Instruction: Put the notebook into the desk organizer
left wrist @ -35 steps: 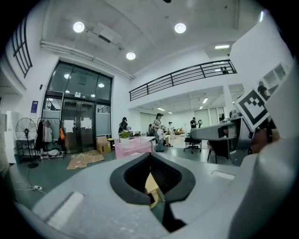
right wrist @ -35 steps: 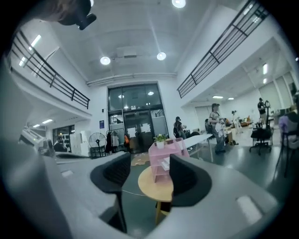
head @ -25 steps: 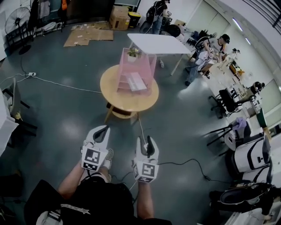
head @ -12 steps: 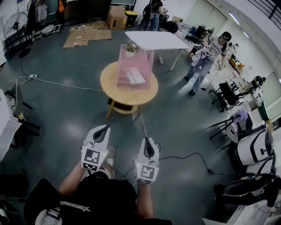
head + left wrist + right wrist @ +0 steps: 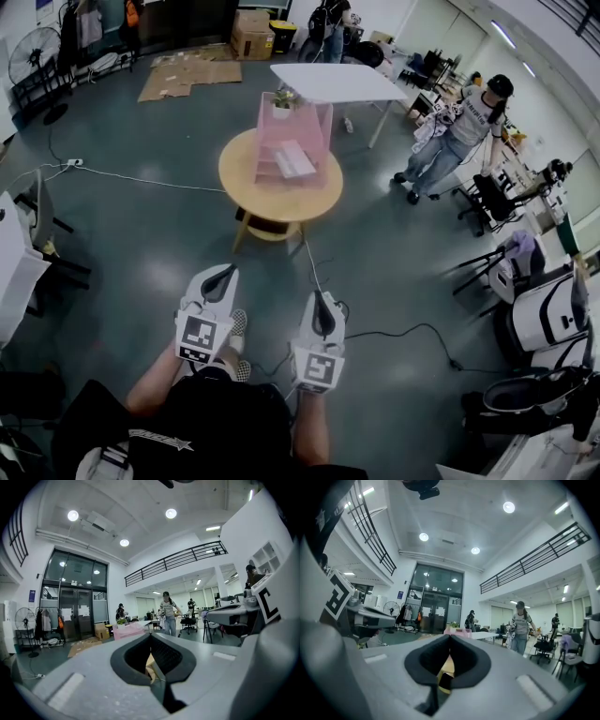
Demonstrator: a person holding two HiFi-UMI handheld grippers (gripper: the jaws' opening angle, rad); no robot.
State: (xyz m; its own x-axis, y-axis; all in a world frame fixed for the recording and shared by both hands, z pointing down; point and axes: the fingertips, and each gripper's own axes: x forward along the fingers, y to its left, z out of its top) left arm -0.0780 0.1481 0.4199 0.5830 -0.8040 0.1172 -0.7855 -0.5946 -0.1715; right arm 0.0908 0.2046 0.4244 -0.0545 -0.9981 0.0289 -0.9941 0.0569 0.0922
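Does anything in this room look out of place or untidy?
Flattened cardboard lies spread on the floor at the back, and a cable trails loose across the floor left of the round table. The pink desk organizer stands upright on the table; nothing looks spilled.

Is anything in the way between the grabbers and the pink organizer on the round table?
Nothing tall. Between the left gripper and right gripper, whose jaws have just closed empty, and the round table with the pink organizer is open floor; only a thin cable lies on it.
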